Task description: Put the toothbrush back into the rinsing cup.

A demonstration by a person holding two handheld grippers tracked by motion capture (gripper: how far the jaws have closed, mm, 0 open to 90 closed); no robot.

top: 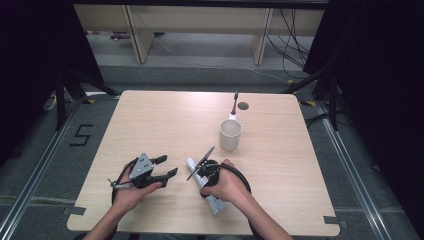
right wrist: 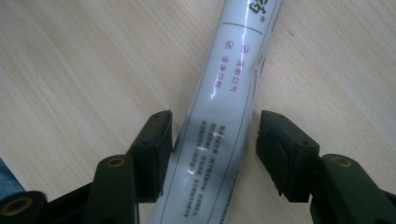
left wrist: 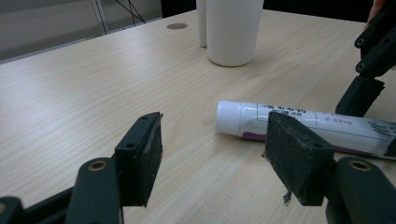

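A white toothpaste tube (top: 216,204) with pink print lies on the wooden table (top: 150,120), cap end toward the far side. My right gripper (top: 201,174) points down over it. In the right gripper view the jaws of this gripper (right wrist: 215,149) straddle the tube (right wrist: 229,93); the left pad sits at its edge and a gap shows at the right pad. My left gripper (top: 168,165) rests to the left, open and empty. In its own view the left gripper (left wrist: 215,154) faces the tube's cap end (left wrist: 233,116).
A white cup (top: 230,134) stands beyond the tube, with a toothbrush (top: 234,104) rising behind its rim. The cup (left wrist: 233,28) is also in the left gripper view. A round cable hole (top: 243,105) sits near the far edge. Dark curtains flank the table.
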